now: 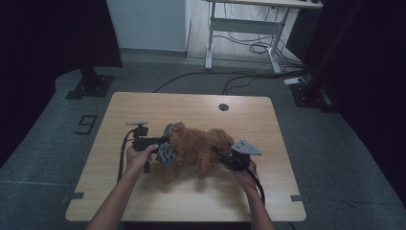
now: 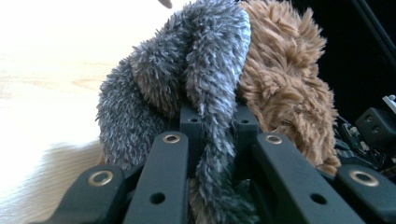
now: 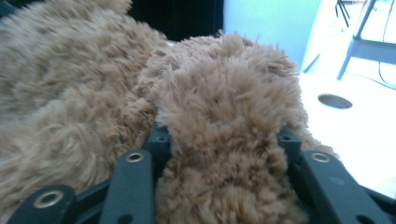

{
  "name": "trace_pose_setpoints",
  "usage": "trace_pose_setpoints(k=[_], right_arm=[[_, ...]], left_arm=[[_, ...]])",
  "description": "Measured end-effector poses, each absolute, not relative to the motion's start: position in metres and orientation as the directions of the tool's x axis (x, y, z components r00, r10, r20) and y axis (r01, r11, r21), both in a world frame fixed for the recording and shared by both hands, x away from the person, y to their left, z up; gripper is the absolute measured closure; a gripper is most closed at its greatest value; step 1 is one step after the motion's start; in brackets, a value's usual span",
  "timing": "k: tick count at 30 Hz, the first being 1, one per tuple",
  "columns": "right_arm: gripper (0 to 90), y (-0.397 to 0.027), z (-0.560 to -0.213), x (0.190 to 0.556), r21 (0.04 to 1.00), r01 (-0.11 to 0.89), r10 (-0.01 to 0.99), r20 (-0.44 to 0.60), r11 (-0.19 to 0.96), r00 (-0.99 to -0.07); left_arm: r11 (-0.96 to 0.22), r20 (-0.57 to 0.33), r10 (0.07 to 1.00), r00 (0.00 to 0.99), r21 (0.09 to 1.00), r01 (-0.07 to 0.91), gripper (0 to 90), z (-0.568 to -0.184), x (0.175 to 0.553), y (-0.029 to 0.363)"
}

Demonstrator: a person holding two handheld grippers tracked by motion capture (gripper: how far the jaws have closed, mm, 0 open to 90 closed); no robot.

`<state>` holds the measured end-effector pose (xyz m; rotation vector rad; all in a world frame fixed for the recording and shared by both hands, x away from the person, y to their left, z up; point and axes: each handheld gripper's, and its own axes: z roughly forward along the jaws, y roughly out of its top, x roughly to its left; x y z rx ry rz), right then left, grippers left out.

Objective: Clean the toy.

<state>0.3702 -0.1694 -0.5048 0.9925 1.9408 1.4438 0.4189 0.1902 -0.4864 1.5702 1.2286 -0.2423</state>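
Note:
A brown plush toy (image 1: 198, 146) lies on the middle of the wooden table (image 1: 191, 103), with a grey fuzzy garment (image 1: 166, 153) at its left end. My left gripper (image 1: 160, 143) comes in from the left. In the left gripper view its jaws (image 2: 218, 122) are shut on a strip of the grey fuzzy garment (image 2: 210, 70), with the brown fur (image 2: 289, 93) just behind. My right gripper (image 1: 221, 157) meets the toy's right end. In the right gripper view a thick brown plush limb (image 3: 224, 121) fills the gap between the jaws (image 3: 224, 137), which press on it from both sides.
A round cable hole (image 1: 223, 107) sits near the table's far edge. Beyond the table stand a white desk frame (image 1: 244, 28) with cables on the floor and dark stand bases (image 1: 91, 84) at either side. Bare wood lies in front of the toy.

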Motion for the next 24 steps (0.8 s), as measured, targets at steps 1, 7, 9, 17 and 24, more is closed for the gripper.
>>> trace_pose_setpoints(k=[1, 7, 9, 17, 24], right_arm=[[52.5, -0.171, -0.508, 0.371, 0.949, 0.263, 0.802, 0.018, 0.174, -0.597], [39.4, -0.194, -0.521, 0.356, 0.937, 0.331, 0.779, 0.123, 0.114, -0.615], [35.4, -0.199, -0.522, 0.35, 0.934, 0.339, 0.768, 0.136, 0.111, -0.626], [27.2, -0.209, -0.526, 0.343, 0.923, 0.374, 0.766, 0.178, 0.088, -0.618], [29.9, -0.21, -0.526, 0.343, 0.921, 0.38, 0.762, 0.184, 0.087, -0.621]], left_arm=[[0.104, -0.68, 0.576, 0.454, 0.612, 0.784, 79.2, -0.488, 0.416, 0.19], [0.072, -0.616, 0.624, 0.481, 0.658, 0.749, 78.7, -0.481, 0.399, 0.189], [0.039, -0.569, 0.652, 0.501, 0.685, 0.727, 78.6, -0.474, 0.391, 0.189], [-0.023, -0.429, 0.741, 0.517, 0.753, 0.658, 78.6, -0.448, 0.375, 0.199], [-0.077, -0.333, 0.73, 0.596, 0.828, 0.556, 78.7, -0.399, 0.365, 0.177]])
